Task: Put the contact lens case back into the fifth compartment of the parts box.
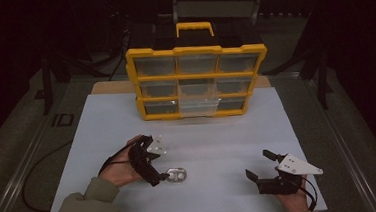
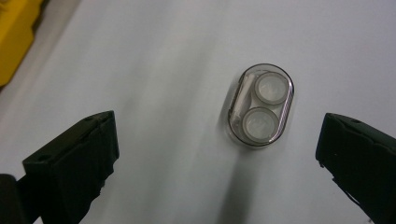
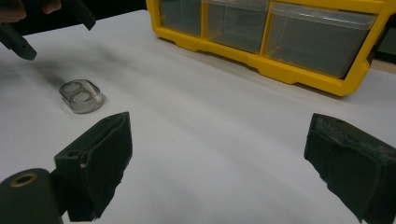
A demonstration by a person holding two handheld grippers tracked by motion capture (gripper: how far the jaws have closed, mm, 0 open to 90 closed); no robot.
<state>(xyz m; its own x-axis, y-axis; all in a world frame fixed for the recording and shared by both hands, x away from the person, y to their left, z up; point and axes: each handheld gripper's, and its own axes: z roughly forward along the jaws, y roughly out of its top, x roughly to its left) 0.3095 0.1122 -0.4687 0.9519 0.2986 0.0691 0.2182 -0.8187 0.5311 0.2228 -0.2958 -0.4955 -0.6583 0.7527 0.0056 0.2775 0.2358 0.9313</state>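
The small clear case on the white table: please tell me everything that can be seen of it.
The small clear case is an oval, see-through piece that looks like plastic, with two round, whitish wells side by side and a narrow strip along one long edge. It lies flat on the white table, in front of the yellow drawer organizer and apart from it. The left gripper hovers over it, open, jaws on either side and not touching it. The right gripper is open, off to the side.

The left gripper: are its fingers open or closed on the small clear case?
Open. The left gripper has its fingers spread wide, apart from the clear case, which lies flat on the white table.
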